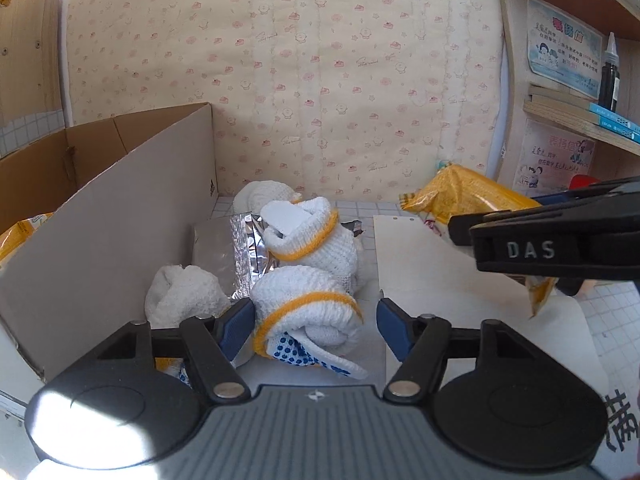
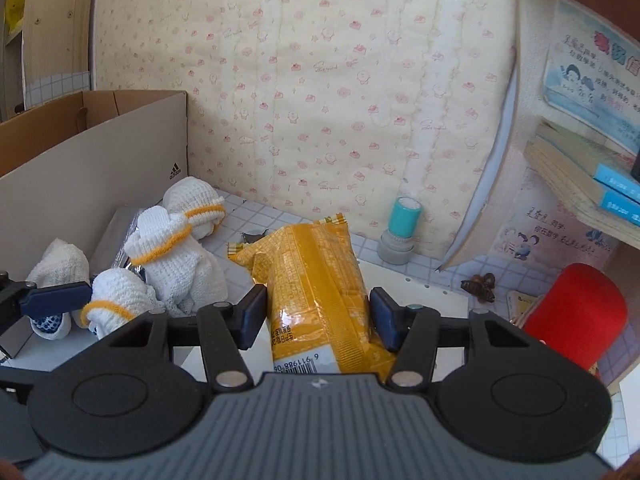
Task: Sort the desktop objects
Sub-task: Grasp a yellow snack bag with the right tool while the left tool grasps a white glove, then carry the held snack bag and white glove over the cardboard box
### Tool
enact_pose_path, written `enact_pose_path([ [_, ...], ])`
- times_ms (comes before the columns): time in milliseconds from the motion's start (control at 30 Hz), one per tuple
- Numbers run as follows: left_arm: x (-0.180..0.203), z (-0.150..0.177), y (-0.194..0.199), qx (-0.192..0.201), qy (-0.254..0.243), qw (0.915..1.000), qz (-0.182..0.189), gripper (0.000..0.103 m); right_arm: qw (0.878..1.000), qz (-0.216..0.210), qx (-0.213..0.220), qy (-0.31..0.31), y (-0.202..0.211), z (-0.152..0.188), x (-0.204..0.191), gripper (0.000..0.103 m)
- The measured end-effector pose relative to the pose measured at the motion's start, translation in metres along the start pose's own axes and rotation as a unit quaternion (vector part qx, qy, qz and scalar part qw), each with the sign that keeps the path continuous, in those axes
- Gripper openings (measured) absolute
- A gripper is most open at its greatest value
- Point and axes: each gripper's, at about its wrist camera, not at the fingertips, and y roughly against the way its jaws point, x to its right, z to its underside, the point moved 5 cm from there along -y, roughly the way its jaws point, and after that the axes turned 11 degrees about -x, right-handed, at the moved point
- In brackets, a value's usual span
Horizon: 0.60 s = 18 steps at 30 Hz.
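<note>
Yellow snack packet sits clamped in right gripper; left gripper open around glove.

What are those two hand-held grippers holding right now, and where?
The right hand-held gripper clamps the yellow snack packet across its lower half, near the barcode end. The left hand-held gripper straddles a rolled white glove without gripping it.

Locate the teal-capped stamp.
In the right wrist view, the teal-capped stamp stands upright on the tiled desktop against the wallpapered wall, behind and right of the yellow snack packet.
</note>
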Motion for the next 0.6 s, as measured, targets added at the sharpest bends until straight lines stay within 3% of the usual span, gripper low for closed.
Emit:
enact_pose_path([
  [67, -0.004, -0.001, -0.004, -0.003, 0.003, 1.0, -0.002, 0.056, 1.0, -0.003, 0.011, -0.01, 0.012, 0.002, 0.002, 0.055],
  [200, -0.007, -0.003, -0.002, 0.002, 0.01, 0.9999, -0.001, 0.05, 0.999, -0.003, 0.03, -0.029, 0.034, 0.005, 0.008, 0.055],
  [600, -0.008, -0.006, 0.037, 0.042, 0.016, 0.999, -0.003, 0.045, 0.997, 0.017, 0.042, -0.06, 0.064, 0.022, 0.002, 0.055],
])
